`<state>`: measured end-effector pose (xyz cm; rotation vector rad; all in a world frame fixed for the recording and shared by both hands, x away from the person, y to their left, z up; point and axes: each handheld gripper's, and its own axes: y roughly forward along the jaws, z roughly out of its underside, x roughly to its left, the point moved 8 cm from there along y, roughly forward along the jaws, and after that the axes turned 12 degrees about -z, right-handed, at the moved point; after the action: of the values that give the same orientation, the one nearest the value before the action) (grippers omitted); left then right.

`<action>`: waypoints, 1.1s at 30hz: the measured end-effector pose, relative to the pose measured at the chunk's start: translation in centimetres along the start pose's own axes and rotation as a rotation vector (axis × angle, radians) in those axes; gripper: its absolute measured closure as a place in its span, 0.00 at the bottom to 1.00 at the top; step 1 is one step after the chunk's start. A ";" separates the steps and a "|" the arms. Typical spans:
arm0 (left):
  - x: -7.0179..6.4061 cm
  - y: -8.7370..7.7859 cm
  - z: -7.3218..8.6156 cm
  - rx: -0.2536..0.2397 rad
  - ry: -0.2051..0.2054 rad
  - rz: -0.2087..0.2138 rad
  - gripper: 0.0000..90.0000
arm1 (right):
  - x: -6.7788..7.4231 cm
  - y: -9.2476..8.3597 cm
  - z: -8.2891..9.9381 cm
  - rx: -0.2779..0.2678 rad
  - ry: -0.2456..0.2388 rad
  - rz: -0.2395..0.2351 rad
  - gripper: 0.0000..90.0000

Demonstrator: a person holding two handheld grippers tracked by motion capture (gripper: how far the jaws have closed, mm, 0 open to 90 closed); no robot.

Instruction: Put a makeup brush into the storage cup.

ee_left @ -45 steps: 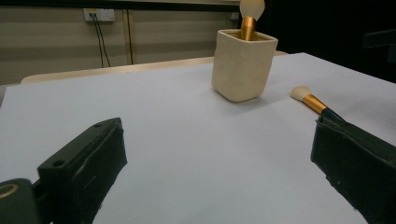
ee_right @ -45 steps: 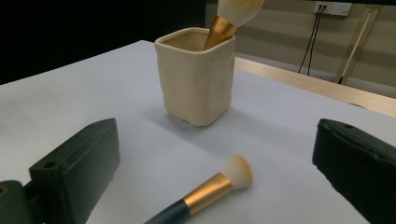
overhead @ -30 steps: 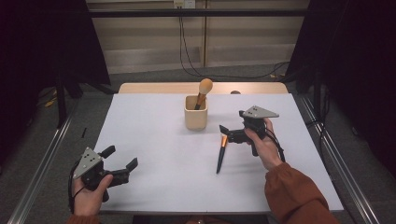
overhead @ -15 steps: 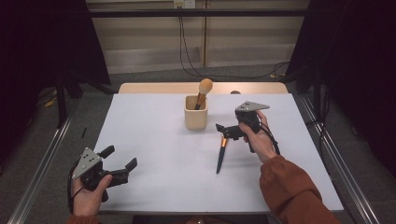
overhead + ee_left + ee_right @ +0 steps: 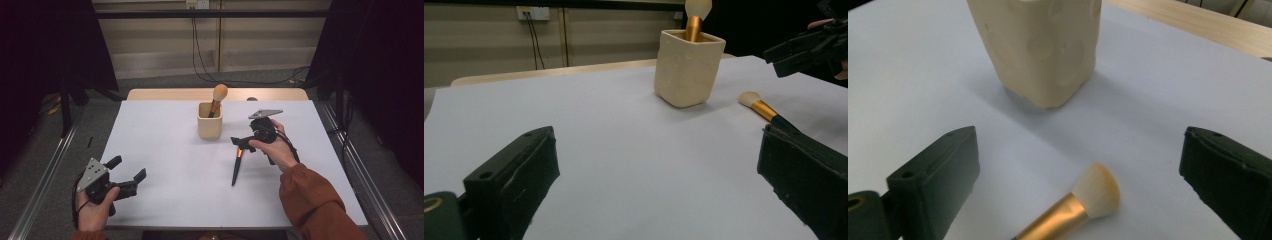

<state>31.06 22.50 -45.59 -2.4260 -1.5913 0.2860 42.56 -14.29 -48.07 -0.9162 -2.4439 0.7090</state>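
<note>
In the right gripper view, the lying brush (image 5: 1075,205) is cut off by the bottom edge, so its black handle is not seen, and the top of the cream cup (image 5: 1040,47) goes out of the picture. In the high view, the right gripper (image 5: 248,142) covers the bristle end of this brush. In the left gripper view, the head of the standing brush (image 5: 696,9) is cut by the top edge.

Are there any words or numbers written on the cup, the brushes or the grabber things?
None: no word, number or sign can be read on the cream cup, the lying brush, the standing brush, the left gripper, the right gripper or the white table.
</note>
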 end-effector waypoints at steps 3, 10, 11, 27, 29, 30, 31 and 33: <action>0.0 0.0 0.0 0.001 0.008 -0.002 0.03 | 0.0 0.0 0.1 0.021 0.001 -0.003 0.03; -0.1 0.0 0.0 0.000 0.011 -0.001 0.03 | 0.0 0.2 0.6 0.067 0.027 -0.012 0.03; -0.1 0.0 0.0 0.000 0.013 -0.002 0.03 | 0.0 0.2 0.6 0.077 0.033 -0.019 0.03; -0.3 0.2 0.1 0.008 0.013 0.007 0.03 | -0.2 0.4 2.6 0.279 0.127 -0.025 0.07; -0.3 0.2 0.1 0.008 0.015 0.008 0.03 | 0.0 0.5 2.9 0.326 0.141 -0.035 0.07; -0.3 0.2 0.1 0.008 0.019 0.009 0.03 | 0.1 0.5 3.0 0.342 0.144 -0.037 0.07; -0.3 0.2 0.1 0.008 0.019 0.009 0.03 | 0.1 0.6 3.1 0.359 0.152 -0.039 0.06; -0.3 0.2 0.1 0.008 0.023 0.012 0.03 | 0.3 0.7 3.2 0.387 0.164 -0.048 0.05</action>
<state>31.06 22.19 -45.71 -2.4248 -1.5636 0.2658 40.86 -14.63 -50.91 -0.7281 -2.0784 1.0024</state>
